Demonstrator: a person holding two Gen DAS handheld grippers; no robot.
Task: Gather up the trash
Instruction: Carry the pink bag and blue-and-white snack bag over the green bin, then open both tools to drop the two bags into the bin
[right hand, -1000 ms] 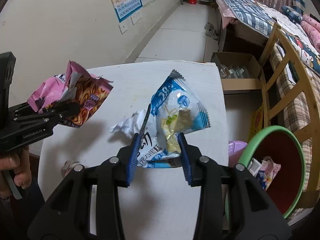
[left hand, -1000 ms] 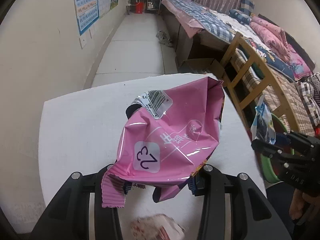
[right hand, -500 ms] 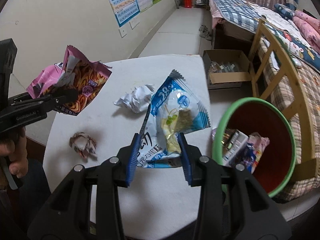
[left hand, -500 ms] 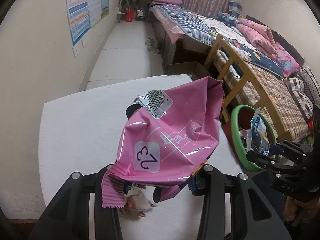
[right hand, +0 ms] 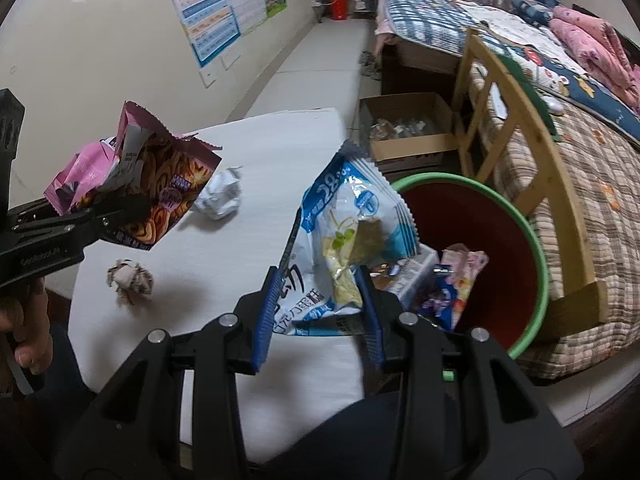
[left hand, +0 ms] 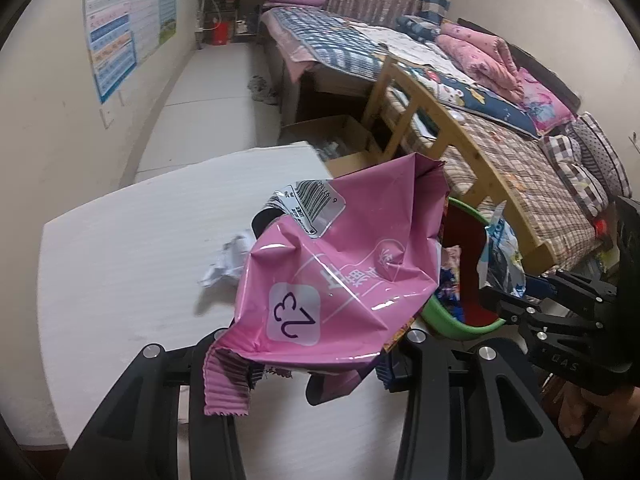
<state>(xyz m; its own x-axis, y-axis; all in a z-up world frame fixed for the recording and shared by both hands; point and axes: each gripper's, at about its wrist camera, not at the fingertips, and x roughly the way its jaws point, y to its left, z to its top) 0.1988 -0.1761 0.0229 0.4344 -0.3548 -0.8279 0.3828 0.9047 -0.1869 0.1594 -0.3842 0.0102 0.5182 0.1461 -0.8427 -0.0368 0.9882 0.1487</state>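
Carry-to-bin step, judged: left gripper is clamped on a pink snack bag over the white table, left of the green-rimmed bin; right gripper pinches a blue-white wrapper at the bin's near rim. Next each wrapper must clear the rim before release. Two crumpled paper balls lie on the table left of the bin; nothing blocks the bin mouth.

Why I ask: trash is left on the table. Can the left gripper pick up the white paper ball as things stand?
Probably not yet. The left gripper is shut on the pink wrapper, so its jaws are occupied. The white paper ball lies unobstructed on the table; dropping the wrapper in the bin first would free it.
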